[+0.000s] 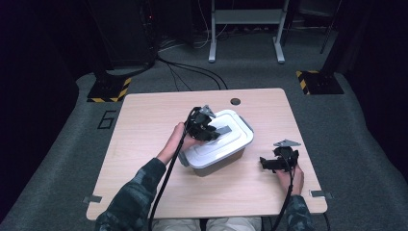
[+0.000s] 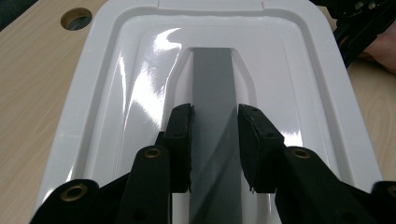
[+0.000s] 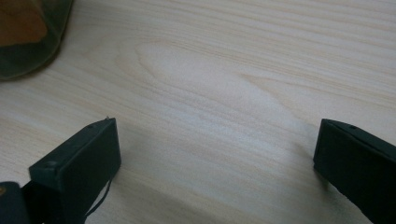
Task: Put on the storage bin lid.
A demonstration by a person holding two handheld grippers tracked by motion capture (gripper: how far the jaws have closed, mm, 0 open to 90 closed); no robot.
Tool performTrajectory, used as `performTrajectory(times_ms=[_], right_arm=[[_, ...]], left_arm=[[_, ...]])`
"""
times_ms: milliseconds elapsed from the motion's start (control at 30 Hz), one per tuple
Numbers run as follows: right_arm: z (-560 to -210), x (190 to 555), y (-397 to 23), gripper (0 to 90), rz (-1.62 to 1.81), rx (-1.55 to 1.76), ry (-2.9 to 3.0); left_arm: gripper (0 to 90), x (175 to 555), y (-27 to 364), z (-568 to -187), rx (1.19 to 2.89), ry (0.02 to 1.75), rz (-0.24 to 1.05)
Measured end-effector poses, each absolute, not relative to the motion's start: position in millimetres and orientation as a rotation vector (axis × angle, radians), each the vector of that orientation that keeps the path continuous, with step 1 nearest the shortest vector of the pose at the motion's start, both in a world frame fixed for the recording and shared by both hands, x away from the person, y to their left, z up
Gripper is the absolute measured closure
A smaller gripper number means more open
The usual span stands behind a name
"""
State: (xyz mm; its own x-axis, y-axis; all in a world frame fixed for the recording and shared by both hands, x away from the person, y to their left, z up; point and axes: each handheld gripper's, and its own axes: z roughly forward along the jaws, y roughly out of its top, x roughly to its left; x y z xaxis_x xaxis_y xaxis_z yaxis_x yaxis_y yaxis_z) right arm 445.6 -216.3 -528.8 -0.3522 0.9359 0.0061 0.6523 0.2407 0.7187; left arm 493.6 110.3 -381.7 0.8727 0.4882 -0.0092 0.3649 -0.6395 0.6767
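A grey plastic box with a shiny white lid (image 1: 219, 144) sits near the middle of the pale wooden table (image 1: 144, 125), turned a bit crooked; a flat grey handle strip (image 2: 212, 84) runs along the dip in the middle of the lid. The left gripper (image 2: 215, 140) comes down on top of the lid; its two black jaws squeeze the grey handle strip from both sides — the pads (image 2: 180, 140) touch its edges, so it has a hold on the strip. A round hole (image 1: 235, 101) in the table lies just behind the box. The right gripper (image 3: 215, 154) rests low over bare wood, off to the right of the box (well apart from it); its jaws stand wide — nothing sits between them.
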Motion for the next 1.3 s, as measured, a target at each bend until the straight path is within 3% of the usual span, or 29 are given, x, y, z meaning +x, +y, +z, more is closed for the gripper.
performTrajectory(times_ms=[67, 167, 367, 467, 867, 1300], right_arm=[[-528.9, 445.6, -216.2, 0.0, 0.892, 1.452, 2.092], [-528.8, 445.6, -216.3, 0.0, 0.892, 1.452, 2.092], [-528.8, 445.6, -216.3, 0.0, 0.892, 1.452, 2.093], [-528.8, 445.6, -216.3, 0.0, 0.892, 1.452, 2.092], [-528.8, 445.6, -216.2, 0.0, 0.892, 1.452, 2.093], [-528.8, 445.6, -216.2, 0.0, 0.892, 1.452, 2.092]], left_arm=[[65.5, 493.5, 110.0, -381.3, 2.329, 0.621, 0.222], [45.7, 493.6, 110.9, -380.2, 2.324, 0.637, 0.217], [24.0, 492.6, 127.2, -367.3, 2.275, 0.677, 0.237], [19.2, 490.2, 134.5, -362.3, 2.256, 0.688, 0.246], [14.9, 473.5, 186.7, -345.7, 2.187, 0.73, 0.312], [13.5, 450.5, 246.0, -360.7, 2.154, 0.819, 0.388]])
